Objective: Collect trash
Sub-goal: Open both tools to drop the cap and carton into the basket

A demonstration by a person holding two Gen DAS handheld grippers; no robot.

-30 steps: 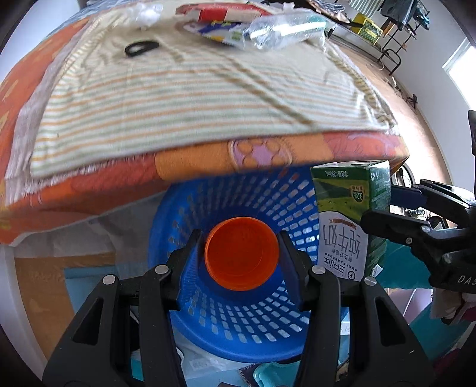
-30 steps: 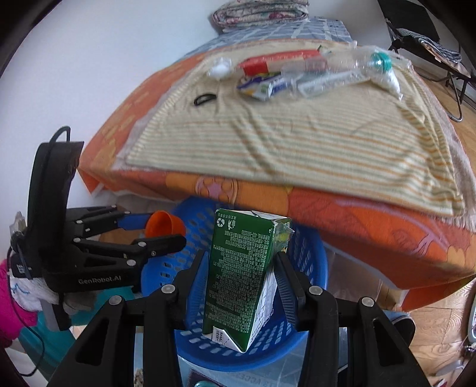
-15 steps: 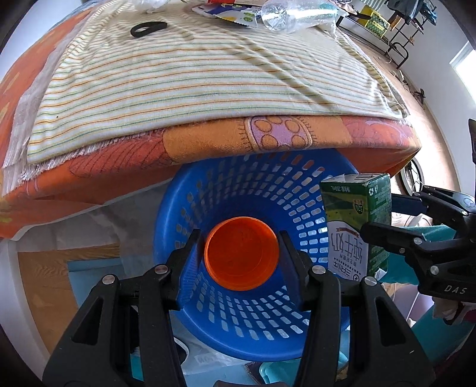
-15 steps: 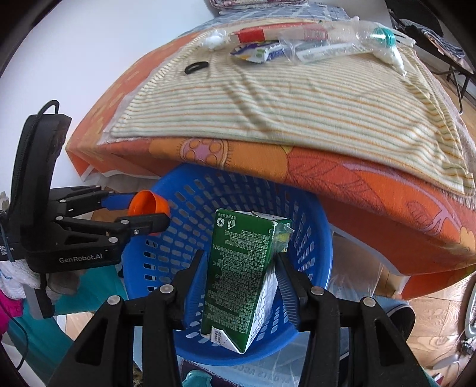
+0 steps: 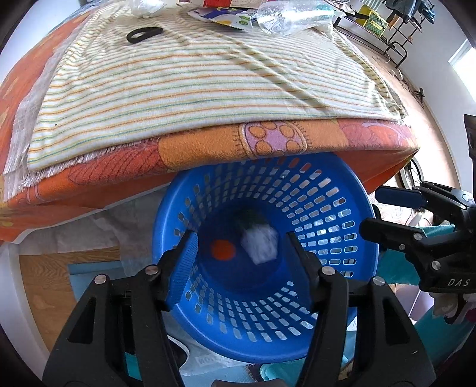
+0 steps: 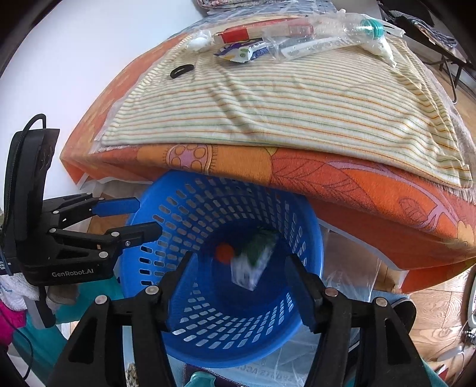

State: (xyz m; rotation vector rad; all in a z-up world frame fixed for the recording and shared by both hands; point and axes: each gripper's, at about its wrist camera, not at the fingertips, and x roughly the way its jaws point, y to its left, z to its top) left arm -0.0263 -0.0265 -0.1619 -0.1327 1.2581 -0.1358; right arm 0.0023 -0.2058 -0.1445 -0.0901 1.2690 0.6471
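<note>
Left wrist: left gripper [image 5: 241, 253] jaws just opened, nothing between them; orange cup [image 5: 223, 249] and milk carton [image 5: 259, 242] are down in the blue basket [image 5: 342, 208], both motion-blurred. Drop step done.

Right wrist: right gripper [image 6: 239, 275] likewise just released, empty. Next: reach up for the plastic bottle [image 6: 336, 28] and wrappers [image 6: 244, 52] on the striped cloth [image 6: 282, 104]. Basket's far rim hidden under the orange cover.

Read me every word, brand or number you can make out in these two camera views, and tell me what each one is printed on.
"GenRobot.AI": on the black body of the left gripper, seen in the right wrist view.
"DAS": on the black body of the right gripper, seen in the left wrist view; the word runs out of frame.
Green and white carton in the blue plastic basket: motion-blurred, unreadable.
White snack wrapper on the striped cloth: print too small to read.
</note>
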